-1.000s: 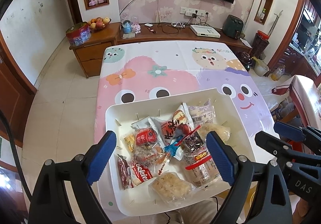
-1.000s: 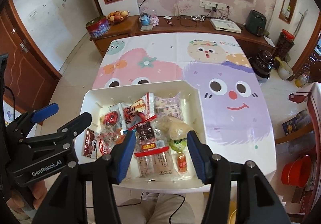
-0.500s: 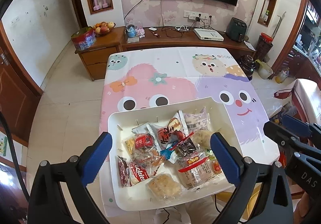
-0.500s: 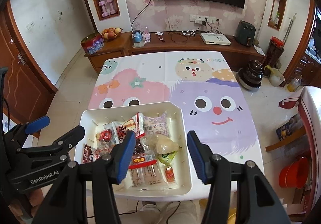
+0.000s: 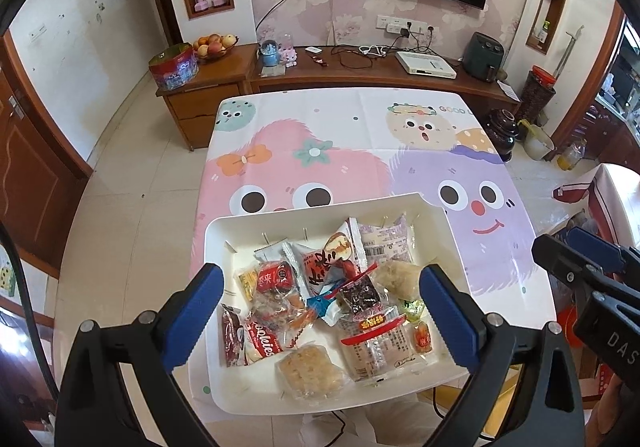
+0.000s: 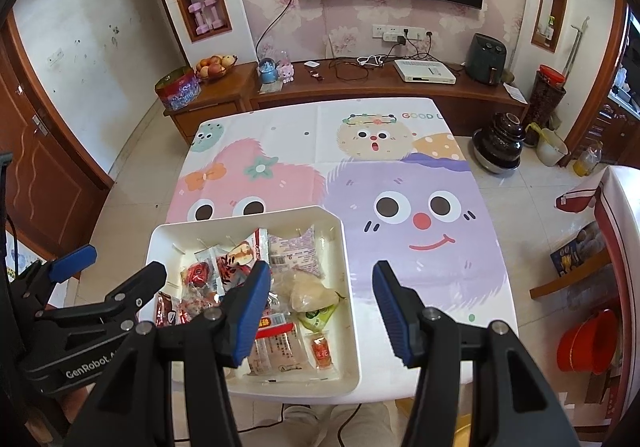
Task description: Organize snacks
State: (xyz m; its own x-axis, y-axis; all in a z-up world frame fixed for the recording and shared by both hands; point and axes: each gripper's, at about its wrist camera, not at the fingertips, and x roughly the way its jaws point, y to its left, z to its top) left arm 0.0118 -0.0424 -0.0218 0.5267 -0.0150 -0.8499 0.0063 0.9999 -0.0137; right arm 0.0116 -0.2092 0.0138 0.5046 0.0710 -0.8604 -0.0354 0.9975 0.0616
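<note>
White tray (image 5: 436,215) of mixed snack packets (image 5: 320,267) sits at table's near edge. Left gripper (image 5: 320,311) spread wide, empty, above the pile; right gripper (image 6: 316,311) half-spread, empty, over the tray's right rim. Advice: descend onto one top packet, avoiding overlapped neighbours.

Two wrist cameras look steeply down from above the table's near edge.
Both share the white tray (image 5: 434,207) (image 6: 348,247), tablecloth (image 5: 360,119) and, seemingly, the far TV wall.

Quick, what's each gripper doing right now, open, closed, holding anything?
Left gripper: open, holding nothing; jaws have just been opening.
Right gripper: open, holding nothing.
</note>
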